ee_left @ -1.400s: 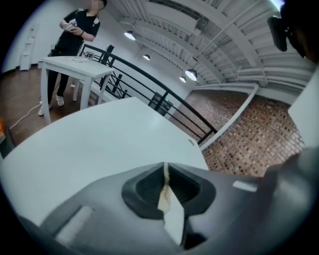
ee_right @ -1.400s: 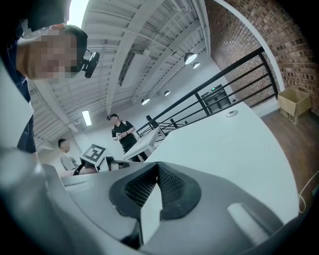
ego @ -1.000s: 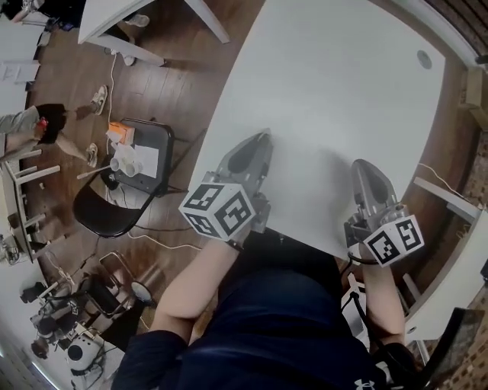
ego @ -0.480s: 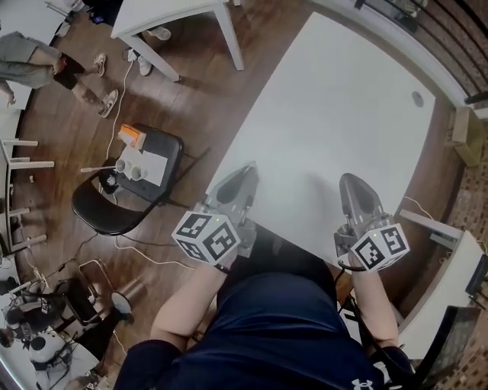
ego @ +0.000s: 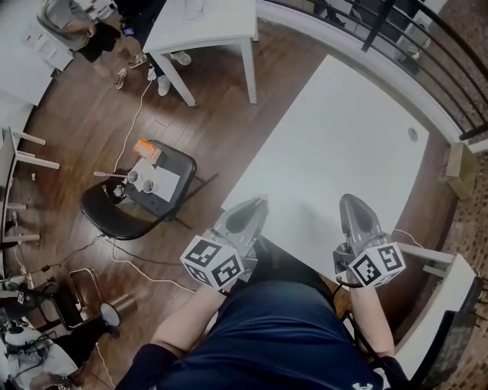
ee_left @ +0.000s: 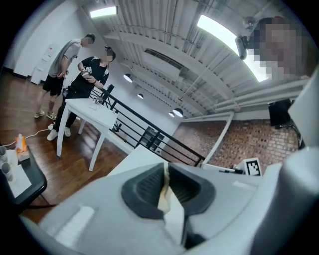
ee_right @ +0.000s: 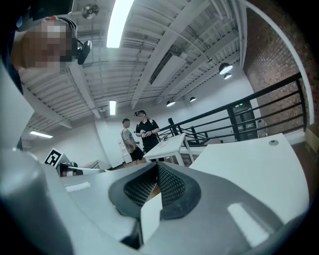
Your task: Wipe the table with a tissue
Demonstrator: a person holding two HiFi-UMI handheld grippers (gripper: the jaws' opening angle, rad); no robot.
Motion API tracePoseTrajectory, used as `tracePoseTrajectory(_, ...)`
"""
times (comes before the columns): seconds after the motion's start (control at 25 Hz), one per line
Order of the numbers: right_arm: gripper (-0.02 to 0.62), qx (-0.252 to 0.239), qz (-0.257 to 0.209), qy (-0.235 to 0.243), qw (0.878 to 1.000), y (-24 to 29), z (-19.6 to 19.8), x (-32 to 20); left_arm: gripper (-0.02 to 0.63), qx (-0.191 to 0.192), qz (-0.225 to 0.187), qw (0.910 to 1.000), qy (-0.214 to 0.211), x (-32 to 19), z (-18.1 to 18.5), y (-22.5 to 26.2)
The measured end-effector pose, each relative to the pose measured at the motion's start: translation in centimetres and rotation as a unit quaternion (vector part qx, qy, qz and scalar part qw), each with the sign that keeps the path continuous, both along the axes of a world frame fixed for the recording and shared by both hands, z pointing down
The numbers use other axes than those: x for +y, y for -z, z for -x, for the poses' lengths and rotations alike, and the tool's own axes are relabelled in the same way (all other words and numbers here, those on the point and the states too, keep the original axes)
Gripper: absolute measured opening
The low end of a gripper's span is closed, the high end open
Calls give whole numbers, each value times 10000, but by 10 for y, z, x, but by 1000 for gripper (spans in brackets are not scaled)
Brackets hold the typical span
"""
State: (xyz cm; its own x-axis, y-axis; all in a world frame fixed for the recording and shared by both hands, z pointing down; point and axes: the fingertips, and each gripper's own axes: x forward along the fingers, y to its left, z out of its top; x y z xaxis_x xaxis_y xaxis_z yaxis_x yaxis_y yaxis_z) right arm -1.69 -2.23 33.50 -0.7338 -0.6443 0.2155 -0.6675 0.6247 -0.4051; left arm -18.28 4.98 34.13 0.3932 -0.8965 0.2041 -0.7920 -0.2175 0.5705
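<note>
Just beyond left gripper (ego: 258, 203), the table (ego: 335, 145)

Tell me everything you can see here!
Big table: one, white, before the person.
Small table: one, white, across the floor.
Chair: one, black, left of the big table.
Container: one, orange, on the chair seat.
Cups: two, pale, on the chair seat.
Paper: one sheet, white, on the chair seat.
Railing: one, black, beyond the big table.
Floor: one, brown wood, all around.
People: two, one in grey, one in black, by the small table.
Left gripper: one, grey, jaws together, at the big table's near edge.
Right gripper: one, grey, jaws together, same edge.
</note>
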Motion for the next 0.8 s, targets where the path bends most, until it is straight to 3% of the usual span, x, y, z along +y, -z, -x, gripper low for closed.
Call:
tracePoseTrajectory(0.52, 5, -80, -596, 140, 9981, 52, 13, 18, 25, -153, -923, 9952, -298, 11, -6, 65)
tracePoseTrajectory(0.8, 5, -98, -893, 166, 9958, 75, 15, 17, 25, -252, -1180, 9922, -313, 10, 0, 86)
